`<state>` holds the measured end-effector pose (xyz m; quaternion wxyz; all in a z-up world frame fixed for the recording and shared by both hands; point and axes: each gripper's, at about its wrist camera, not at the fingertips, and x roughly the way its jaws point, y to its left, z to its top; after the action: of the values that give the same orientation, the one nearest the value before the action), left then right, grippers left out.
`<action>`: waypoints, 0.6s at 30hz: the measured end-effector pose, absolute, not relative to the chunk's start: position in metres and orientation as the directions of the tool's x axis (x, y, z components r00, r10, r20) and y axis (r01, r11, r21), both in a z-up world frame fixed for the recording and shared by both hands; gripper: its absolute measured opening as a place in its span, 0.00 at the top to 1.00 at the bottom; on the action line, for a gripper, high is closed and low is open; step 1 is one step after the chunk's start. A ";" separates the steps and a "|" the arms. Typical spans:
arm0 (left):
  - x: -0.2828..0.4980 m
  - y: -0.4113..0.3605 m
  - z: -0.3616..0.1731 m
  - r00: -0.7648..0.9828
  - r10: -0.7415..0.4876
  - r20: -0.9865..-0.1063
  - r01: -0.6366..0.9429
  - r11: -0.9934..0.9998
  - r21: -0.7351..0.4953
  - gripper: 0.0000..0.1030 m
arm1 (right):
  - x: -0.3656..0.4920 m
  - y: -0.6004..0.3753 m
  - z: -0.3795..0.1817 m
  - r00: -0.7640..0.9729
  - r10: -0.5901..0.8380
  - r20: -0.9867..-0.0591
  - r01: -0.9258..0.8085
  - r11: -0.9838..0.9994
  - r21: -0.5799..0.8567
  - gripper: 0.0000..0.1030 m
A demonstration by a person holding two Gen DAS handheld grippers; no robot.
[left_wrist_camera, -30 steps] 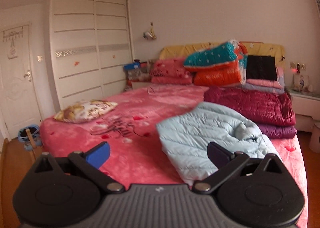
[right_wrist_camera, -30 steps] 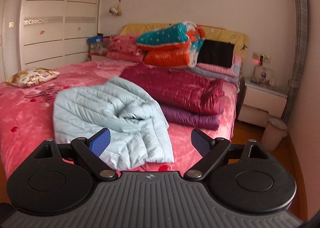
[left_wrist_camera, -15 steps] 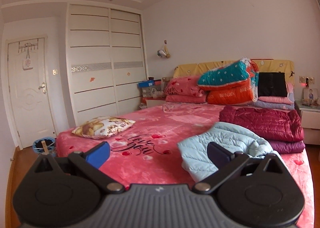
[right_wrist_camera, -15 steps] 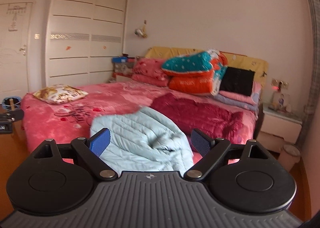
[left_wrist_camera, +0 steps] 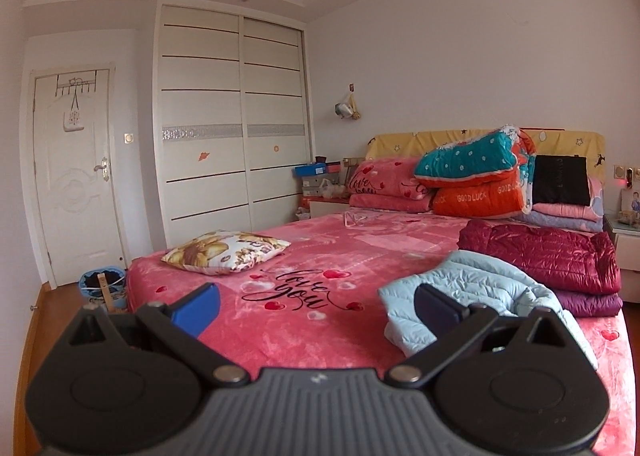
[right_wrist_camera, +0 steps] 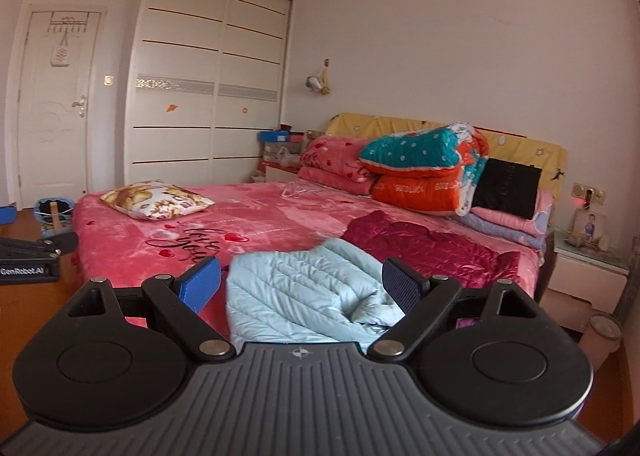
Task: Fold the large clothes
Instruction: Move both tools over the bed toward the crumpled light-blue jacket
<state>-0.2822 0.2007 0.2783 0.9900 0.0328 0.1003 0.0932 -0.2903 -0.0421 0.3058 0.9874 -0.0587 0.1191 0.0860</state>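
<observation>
Two hand-held grippers face a bed [left_wrist_camera: 320, 336] covered with a pink "Love you" blanket. Left gripper [left_wrist_camera: 316, 308]: jaws spread wide, nothing between them, held in the air short of the bed's near edge. Right gripper [right_wrist_camera: 300, 280]: jaws likewise spread and empty, held short of the bed. Light blue quilted jacket [right_wrist_camera: 296, 296]: folded, lying on the near right part of the bed, apart from both grippers; in the right wrist view it appears between the spread fingers. Maroon quilted jacket [left_wrist_camera: 536, 256]: folded, just behind the light blue one, resting on a purple folded garment [left_wrist_camera: 592, 302]. Floral pillow [left_wrist_camera: 224, 252]: on the left side of the bed. Stacked teal and orange quilts [left_wrist_camera: 476, 179]: at the headboard [left_wrist_camera: 400, 141]. Sliding-door wardrobe [left_wrist_camera: 232, 123] and white door [left_wrist_camera: 76, 175]: along the left wall. Bedside table [right_wrist_camera: 588, 268]: right of the bed.
</observation>
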 end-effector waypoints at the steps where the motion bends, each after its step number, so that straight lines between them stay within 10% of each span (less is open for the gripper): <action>1: -0.282 0.201 0.277 0.962 0.191 -0.195 -0.177 0.981 0.084 0.01 | -0.291 -0.042 0.304 0.955 0.166 -0.246 -0.194 0.976 -0.094 0.00; 18: -0.270 0.163 0.259 0.968 0.090 -0.232 -0.055 0.987 0.153 0.01 | -0.273 -0.074 0.266 0.943 0.131 -0.305 -0.163 0.983 -0.083 0.00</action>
<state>-0.2696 0.1627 0.2586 0.9894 0.0729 0.1202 0.0368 -0.2730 -0.0739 0.2663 0.9843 -0.0536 0.1508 0.0748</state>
